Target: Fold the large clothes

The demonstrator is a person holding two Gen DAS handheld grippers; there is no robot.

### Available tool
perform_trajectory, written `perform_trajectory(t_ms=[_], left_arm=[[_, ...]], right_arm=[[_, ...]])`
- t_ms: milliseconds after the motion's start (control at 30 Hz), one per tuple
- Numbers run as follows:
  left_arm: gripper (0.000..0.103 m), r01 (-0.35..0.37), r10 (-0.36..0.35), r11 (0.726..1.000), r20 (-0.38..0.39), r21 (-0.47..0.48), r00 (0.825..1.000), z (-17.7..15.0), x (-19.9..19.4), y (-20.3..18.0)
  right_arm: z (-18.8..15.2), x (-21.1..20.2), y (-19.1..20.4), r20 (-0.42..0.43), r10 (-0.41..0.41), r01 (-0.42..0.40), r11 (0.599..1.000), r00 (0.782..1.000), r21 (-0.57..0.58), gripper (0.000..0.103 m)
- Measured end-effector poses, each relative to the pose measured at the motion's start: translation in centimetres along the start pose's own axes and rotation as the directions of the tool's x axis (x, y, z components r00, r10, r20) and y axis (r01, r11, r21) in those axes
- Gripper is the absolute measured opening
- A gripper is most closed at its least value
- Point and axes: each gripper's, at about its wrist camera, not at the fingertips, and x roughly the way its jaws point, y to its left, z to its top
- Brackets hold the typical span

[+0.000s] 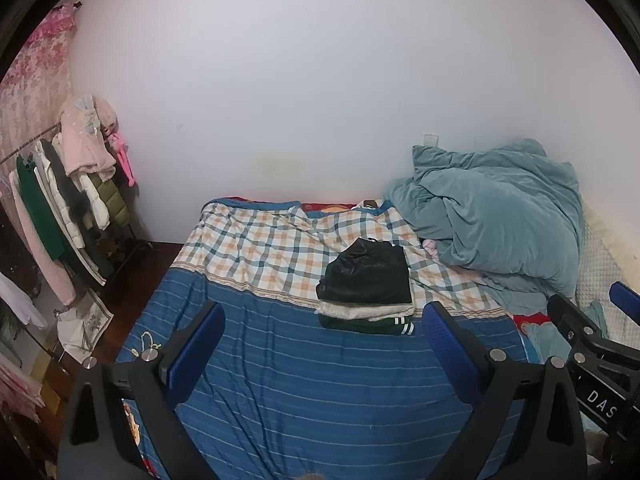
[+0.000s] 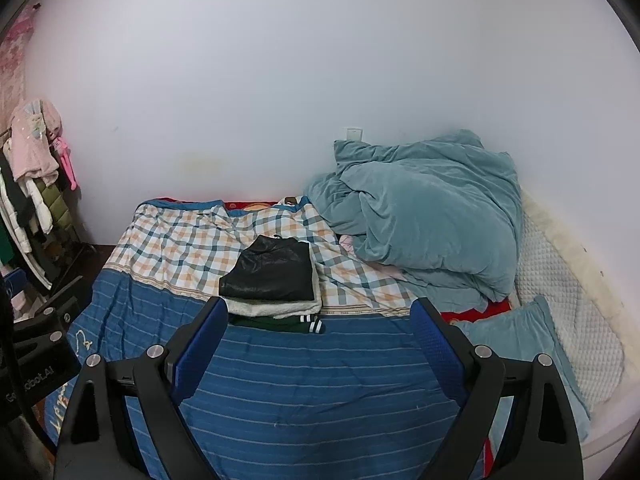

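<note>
Folded clothes (image 1: 366, 292) sit in a neat stack near the middle of the bed, where the plaid sheet (image 1: 272, 248) meets the blue striped bedspread (image 1: 304, 376): a shiny black garment (image 2: 268, 272) on top, a cream fleecy layer (image 2: 276, 306) under it, and a dark green piece with white-striped cuffs (image 2: 310, 323) at the bottom. Both tools hover above the bedspread on the near side of the stack, touching no cloth. Left gripper (image 1: 324, 344) has its blue-padded fingers spread wide with nothing between them; right gripper (image 2: 320, 340) is spread the same way and holds nothing. Just beyond and to the right of the stack, a rumpled teal comforter (image 2: 428, 216) is heaped against the white wall (image 2: 280, 80), with a teal pillow (image 2: 516, 344) in front of it. A clothes rack (image 1: 68, 208) hung with coats stands at the left.
</note>
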Motion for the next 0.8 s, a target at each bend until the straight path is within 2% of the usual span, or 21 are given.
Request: perform_trajectory(t_ms=[800], left_arm=[[0.101, -0.034, 0.034, 0.999, -0.003, -0.009, 0.999, -0.4, -0.6, 1.2]], right_arm=[[0.1, 0.4, 1.0, -0.006, 0.015, -0.015, 1.000, 1.000, -0.013, 0.094]])
